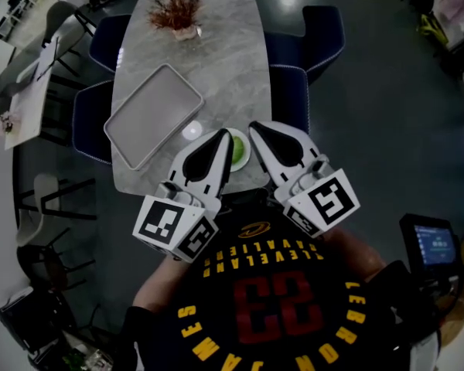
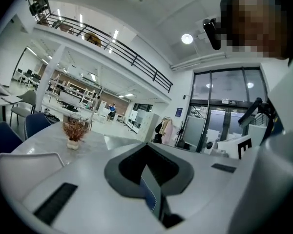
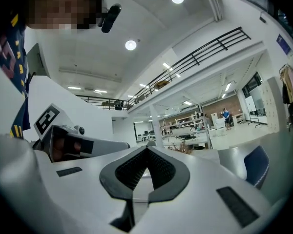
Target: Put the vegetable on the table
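Head view: vegetable (image 1: 237, 148) at table (image 1: 216, 52) edge, tray (image 1: 153, 114) beside

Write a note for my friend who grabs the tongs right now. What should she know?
Left tongs: shut, holding nothing, held over the table's near edge.
Right tongs: shut, holding nothing, right beside them.
The green vegetable lies in a small white dish on the table, partly hidden between the two tongs. A grey tray is to its left, and a plant stands at the far end.
Done: nothing yet.
Left: open one pair of tongs, lift the vegetable out, and probably set it on bare tabletop.
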### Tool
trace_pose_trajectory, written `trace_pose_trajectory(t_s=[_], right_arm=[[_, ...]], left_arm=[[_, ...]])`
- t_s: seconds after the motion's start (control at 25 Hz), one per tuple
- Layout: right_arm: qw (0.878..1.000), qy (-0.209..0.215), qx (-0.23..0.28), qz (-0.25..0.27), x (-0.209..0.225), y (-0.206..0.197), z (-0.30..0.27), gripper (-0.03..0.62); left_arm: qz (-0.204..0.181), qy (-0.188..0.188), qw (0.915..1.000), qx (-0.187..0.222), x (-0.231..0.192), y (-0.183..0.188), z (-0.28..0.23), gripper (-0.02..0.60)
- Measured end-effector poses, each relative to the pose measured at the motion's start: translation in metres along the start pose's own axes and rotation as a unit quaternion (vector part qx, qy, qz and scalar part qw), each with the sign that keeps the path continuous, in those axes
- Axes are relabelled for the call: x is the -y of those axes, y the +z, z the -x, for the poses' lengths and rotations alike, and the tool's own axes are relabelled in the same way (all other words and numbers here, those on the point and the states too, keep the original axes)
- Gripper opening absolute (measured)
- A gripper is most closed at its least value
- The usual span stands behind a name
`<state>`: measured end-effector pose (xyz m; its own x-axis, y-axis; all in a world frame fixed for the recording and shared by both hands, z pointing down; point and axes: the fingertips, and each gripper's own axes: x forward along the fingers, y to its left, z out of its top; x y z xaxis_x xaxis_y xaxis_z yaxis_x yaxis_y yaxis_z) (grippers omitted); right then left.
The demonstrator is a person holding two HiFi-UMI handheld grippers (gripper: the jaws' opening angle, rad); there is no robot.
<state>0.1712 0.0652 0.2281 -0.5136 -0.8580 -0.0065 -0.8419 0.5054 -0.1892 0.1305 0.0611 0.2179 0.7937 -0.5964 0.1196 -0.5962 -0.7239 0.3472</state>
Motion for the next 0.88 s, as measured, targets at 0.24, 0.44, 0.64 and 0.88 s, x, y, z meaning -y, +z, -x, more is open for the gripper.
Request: trace_pose_trajectory(t_s=[0.24, 0.44, 0.64, 0.88], right_arm=[[1.000, -0.006, 0.012, -0.001, 0.008, 0.002, -0.002, 0.005], [1.000, 0.001, 0.012, -0.003, 0.012, -0.002, -0.002, 0.005], [1.000, 0.010, 0.000, -0.007, 0.012, -0.013, -0.010, 0.005], [1.000, 0.019, -0.001, 0.008, 0.006, -0.010, -0.010, 0.005]], left_arm=[[-0.026, 0.002, 0.9997, 0.005, 0.000, 0.004, 0.000, 0.000], [-0.034, -0.004, 0.9994, -0.002, 0.006, -0.004, -0.005, 0.000], [-0.028, 0.010, 0.9996, -0.005, -0.007, -0.011, -0.006, 0.000], [-0.024, 0.013, 0.9996, -0.002, -0.006, -0.012, -0.003, 0.000]])
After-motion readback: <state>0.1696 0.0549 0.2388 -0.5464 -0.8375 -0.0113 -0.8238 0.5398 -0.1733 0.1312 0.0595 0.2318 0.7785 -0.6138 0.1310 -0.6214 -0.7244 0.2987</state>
